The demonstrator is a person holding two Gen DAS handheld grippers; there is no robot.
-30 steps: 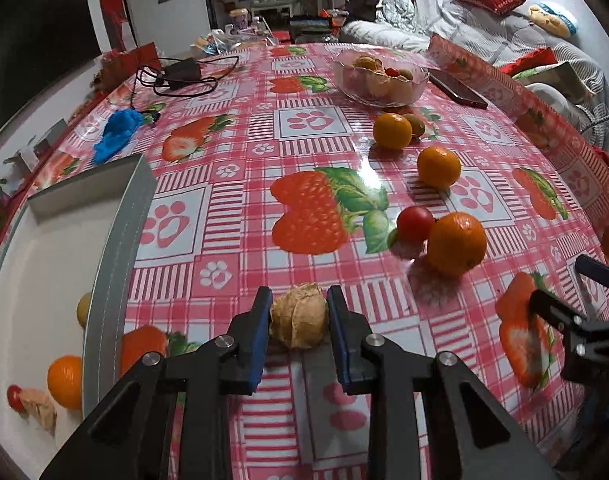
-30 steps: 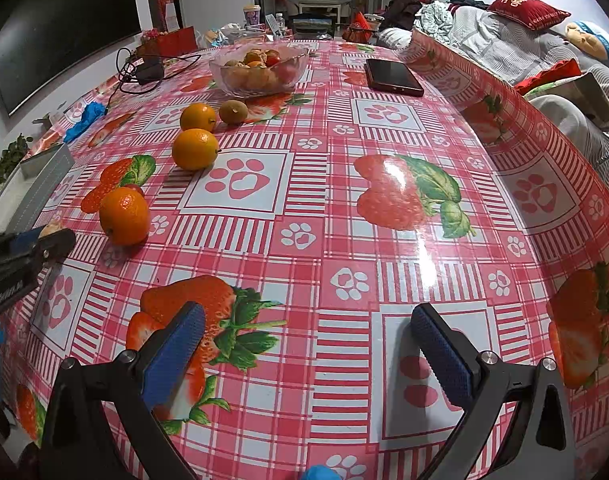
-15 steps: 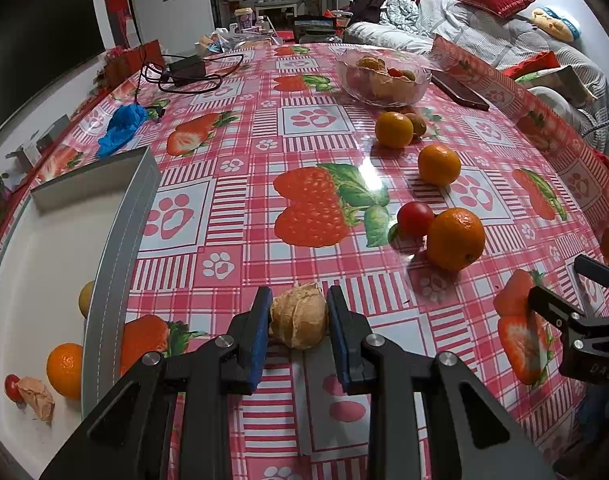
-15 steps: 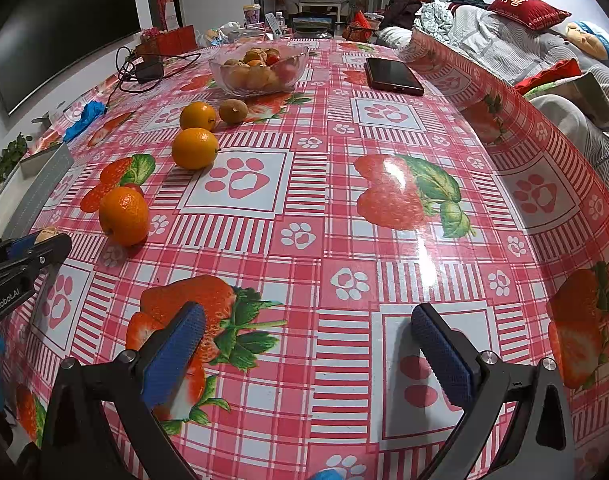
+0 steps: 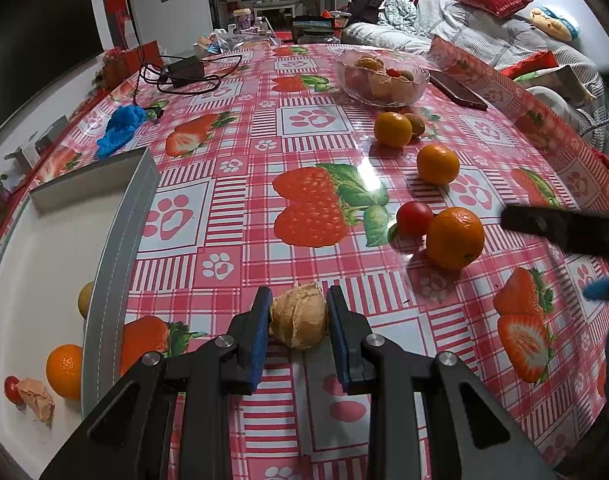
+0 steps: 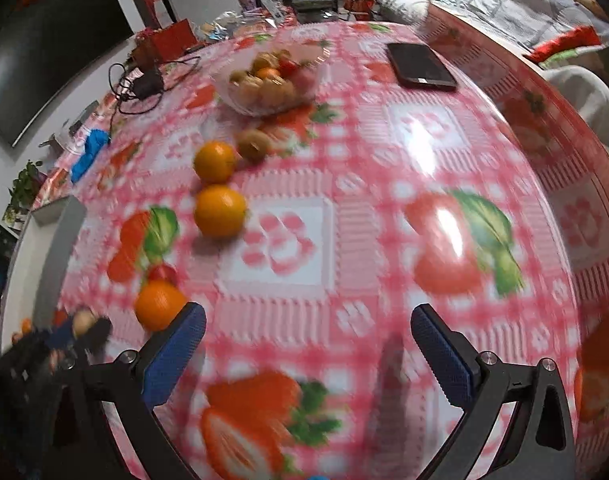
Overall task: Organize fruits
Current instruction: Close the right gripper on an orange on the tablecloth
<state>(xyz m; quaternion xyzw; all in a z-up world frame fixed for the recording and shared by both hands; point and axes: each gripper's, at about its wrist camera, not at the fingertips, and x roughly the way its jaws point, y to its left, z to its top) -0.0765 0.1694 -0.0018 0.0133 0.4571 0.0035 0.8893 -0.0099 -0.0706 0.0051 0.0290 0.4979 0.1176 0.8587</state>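
Observation:
My left gripper (image 5: 298,314) is shut on a tan walnut (image 5: 299,321), held just above the strawberry tablecloth. A white tray (image 5: 120,236) at the left holds an orange (image 5: 64,370), a cherry tomato (image 5: 11,384), a walnut (image 5: 36,399) and a partly hidden yellow fruit. On the cloth lie a large orange (image 5: 455,238), a red tomato (image 5: 414,218), two more oranges (image 5: 438,163) (image 5: 392,129) and a kiwi (image 5: 417,124). My right gripper (image 6: 307,334) is open and empty above the cloth, right of the large orange (image 6: 158,305); it also shows in the left wrist view (image 5: 564,230).
A glass bowl (image 5: 382,76) of fruit stands at the back. A black phone (image 5: 458,90) lies to its right. A blue cloth (image 5: 120,130) and a charger with cable (image 5: 184,70) lie at the back left. The table edge curves off on the right.
My right gripper has swung up and leftward toward the fruit, blurring its view. My left gripper still holds the walnut in nearly the same place.

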